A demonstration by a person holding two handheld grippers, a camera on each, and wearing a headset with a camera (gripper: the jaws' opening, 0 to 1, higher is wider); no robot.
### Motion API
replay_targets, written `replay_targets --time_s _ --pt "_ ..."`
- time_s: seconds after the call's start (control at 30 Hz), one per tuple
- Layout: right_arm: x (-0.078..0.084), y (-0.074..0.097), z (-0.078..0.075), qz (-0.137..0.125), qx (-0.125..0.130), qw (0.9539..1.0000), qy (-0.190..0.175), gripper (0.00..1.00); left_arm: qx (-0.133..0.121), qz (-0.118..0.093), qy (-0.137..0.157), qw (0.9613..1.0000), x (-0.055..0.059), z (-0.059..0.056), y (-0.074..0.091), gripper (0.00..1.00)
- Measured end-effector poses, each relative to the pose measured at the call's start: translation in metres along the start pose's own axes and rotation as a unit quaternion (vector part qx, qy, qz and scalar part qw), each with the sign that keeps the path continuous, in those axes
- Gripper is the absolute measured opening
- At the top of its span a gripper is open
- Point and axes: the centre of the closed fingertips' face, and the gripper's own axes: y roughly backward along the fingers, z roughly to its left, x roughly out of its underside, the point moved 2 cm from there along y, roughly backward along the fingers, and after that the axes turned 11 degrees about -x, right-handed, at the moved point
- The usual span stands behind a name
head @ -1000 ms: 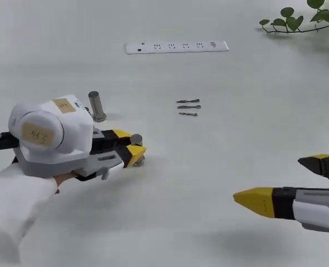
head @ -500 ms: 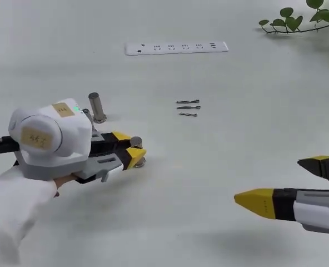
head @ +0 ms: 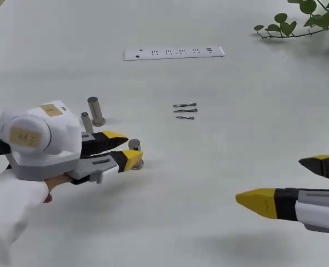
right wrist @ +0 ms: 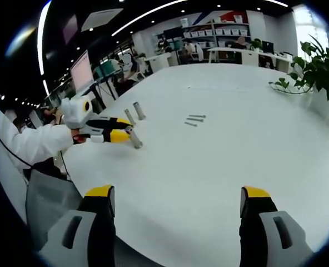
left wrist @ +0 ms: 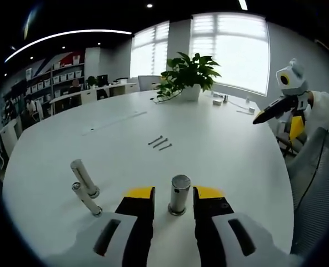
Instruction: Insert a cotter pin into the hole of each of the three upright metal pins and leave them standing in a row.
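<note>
Three upright metal pins stand at the left of the white table. One pin [head: 134,149] [left wrist: 179,194] stands between the jaws of my left gripper [head: 126,148] [left wrist: 174,193], which is open, with a gap on either side of the pin. The other two pins [head: 94,110] [head: 85,122] [left wrist: 84,177] stand close together just behind it. Three cotter pins [head: 185,110] [left wrist: 160,143] [right wrist: 195,119] lie side by side mid-table. My right gripper [head: 279,181] [right wrist: 175,197] hovers open and holds nothing at the near right, far from the pins.
A white power strip [head: 174,53] lies at the far side of the table. Leaves of a potted plant [head: 298,19] [left wrist: 189,75] reach in at the far right. A white sleeve [head: 9,206] runs behind the left gripper. An office with desks surrounds the table.
The left gripper's jaws have spread a little wider around the pin and it has drawn slightly back to the left. The head camera has shifted. The right gripper has held still.
</note>
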Motion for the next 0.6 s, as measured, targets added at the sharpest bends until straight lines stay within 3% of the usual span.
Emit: replay_targets --time_s 0.27,0.6 --pt "-0.002 0.003 0.002 -0.007 -0.001 1.0 0.005 0.92 0.005 -0.013 0.027 0.9995 -0.004 0.004 0.028 0.36" --pt "-0.004 0.012 -0.001 -0.014 0.004 0.9999 0.008 0.92 -0.015 -0.033 0.056 0.9978 -0.008 0.013 0.065 0.62"
